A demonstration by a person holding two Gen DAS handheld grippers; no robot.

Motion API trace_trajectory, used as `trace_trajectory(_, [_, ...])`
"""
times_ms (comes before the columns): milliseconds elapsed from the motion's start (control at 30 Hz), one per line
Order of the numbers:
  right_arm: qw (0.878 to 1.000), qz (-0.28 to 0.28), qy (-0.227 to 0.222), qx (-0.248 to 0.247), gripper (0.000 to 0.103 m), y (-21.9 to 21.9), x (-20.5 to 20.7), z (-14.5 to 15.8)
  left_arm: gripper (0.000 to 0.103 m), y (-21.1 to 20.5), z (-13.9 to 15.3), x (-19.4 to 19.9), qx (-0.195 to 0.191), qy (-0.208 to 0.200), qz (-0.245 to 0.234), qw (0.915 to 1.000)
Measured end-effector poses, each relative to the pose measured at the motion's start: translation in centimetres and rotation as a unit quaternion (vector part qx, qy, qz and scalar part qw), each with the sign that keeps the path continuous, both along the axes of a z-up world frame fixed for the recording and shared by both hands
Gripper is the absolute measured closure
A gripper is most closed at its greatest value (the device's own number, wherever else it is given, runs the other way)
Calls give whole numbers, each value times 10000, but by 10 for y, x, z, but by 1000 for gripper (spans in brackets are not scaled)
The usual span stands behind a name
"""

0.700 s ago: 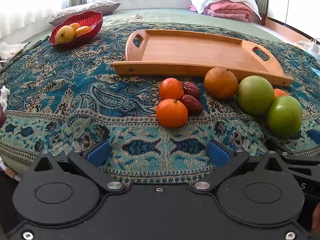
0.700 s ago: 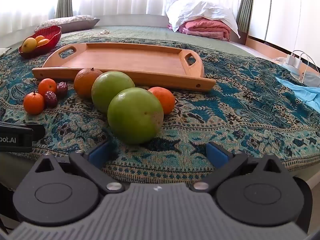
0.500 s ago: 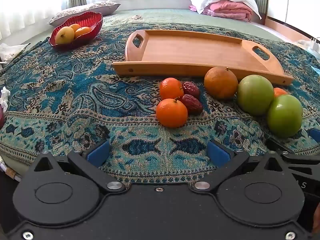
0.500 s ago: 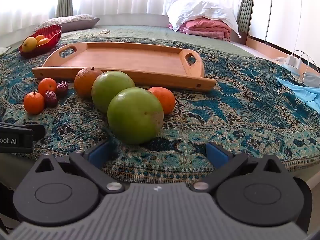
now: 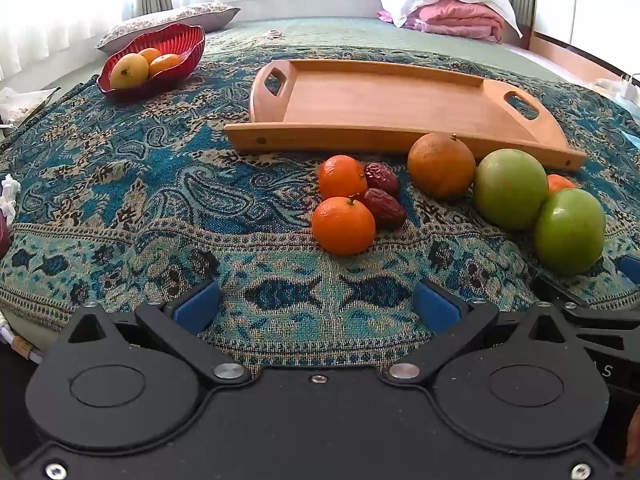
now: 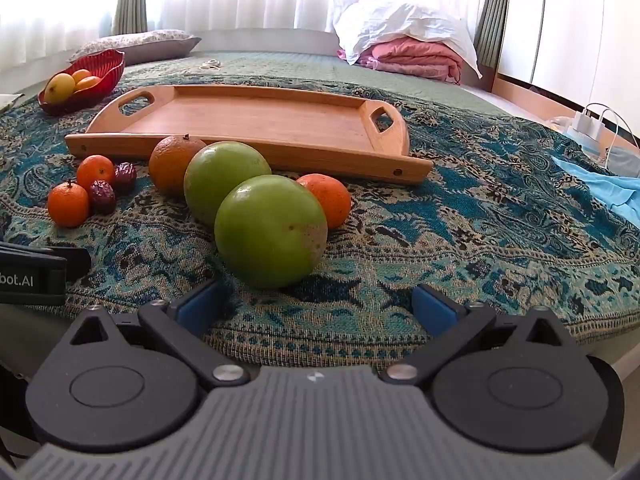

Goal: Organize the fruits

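Fruit group on patterned blue-teal woven cloth (image 5: 160, 184), just in front of the near rim of the wooden tray (image 5: 384, 100).

- Two smooth, round green fruits (image 6: 270, 231), touching each other; nearer one directly ahead of the right gripper (image 6: 316, 312), not between its pads.
- Large dull orange (image 5: 441, 165), stem stub on top, beside the farther green fruit and close against the tray rim.
- Two small glossy tangerines (image 5: 343, 225) and two wrinkled dark-red dates (image 5: 384, 208), packed together as a cluster left of the large orange.
- One more tangerine (image 6: 326, 198) partly hidden behind the green fruits.

Tray: pale bamboo, shallow, rectangular with rounded ends and a cut-out handle at each end; nothing on it.

Red scalloped bowl (image 5: 160, 54) at far left, well apart from the tray, holding one yellow and two orange fruits.

Left gripper (image 5: 316, 308): blue pads spread fully apart, nothing between, angled down over bare cloth short of the tangerine cluster.
Right gripper: pads likewise spread wide, gripping nothing.

Background: floral pillow (image 5: 172, 20), folded pink blanket (image 6: 412, 60) under white bedding, light curtains. No obstruction between grippers and fruit.
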State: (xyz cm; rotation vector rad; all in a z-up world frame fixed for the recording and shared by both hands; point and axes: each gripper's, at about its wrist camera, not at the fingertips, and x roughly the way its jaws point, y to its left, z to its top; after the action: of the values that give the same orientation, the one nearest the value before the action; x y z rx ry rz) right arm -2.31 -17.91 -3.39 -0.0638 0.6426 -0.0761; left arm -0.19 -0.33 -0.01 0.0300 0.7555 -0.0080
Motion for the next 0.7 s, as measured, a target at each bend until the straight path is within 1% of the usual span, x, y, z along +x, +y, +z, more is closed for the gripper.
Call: trace_trajectory(700, [10000, 3, -6, -14, 0, 0, 0, 0, 0, 0, 0, 0, 4, -9, 7, 10000])
